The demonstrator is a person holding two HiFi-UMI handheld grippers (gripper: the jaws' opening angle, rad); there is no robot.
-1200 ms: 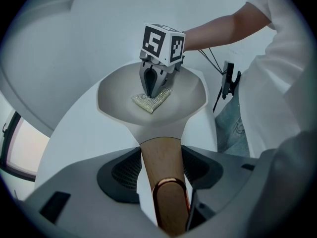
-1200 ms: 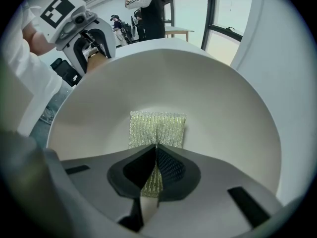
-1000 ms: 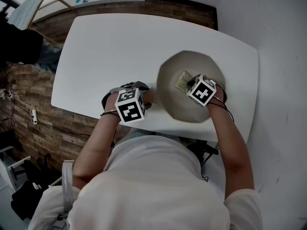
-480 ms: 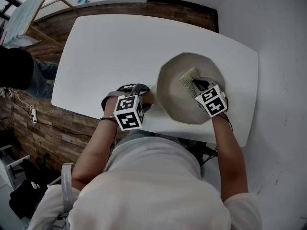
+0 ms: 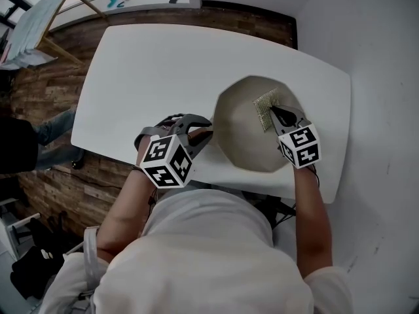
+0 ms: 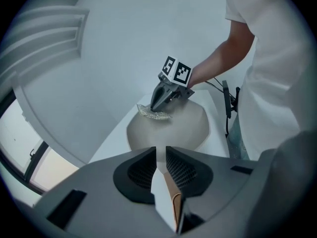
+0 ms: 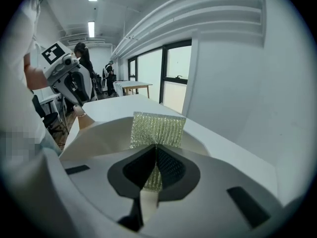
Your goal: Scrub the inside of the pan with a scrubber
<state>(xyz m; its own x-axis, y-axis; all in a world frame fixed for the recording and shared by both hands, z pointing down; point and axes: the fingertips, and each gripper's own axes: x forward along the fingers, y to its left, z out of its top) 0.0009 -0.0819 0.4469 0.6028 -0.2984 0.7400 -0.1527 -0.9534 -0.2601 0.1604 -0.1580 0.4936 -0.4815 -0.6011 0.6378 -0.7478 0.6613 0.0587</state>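
Note:
A beige pan with angled sides sits at the table's near right. Its handle points left. My left gripper has just been closing; the handle is between its jaws and the pads press on it. My right gripper is shut on a green-gold mesh scrubber, held over the pan's far right side. In the right gripper view the scrubber sticks up from the shut jaws above the pan. The left gripper view shows the pan with the scrubber above it.
The white table spreads left of and behind the pan; its near edge runs just below both grippers. Wooden floor lies to the left. A white wall stands close on the right. People and tables show far off in the right gripper view.
The left gripper's jaws closed on the pan handle and its cube came toward me. The right gripper carried the scrubber from the pan's middle to its far right side, higher up.

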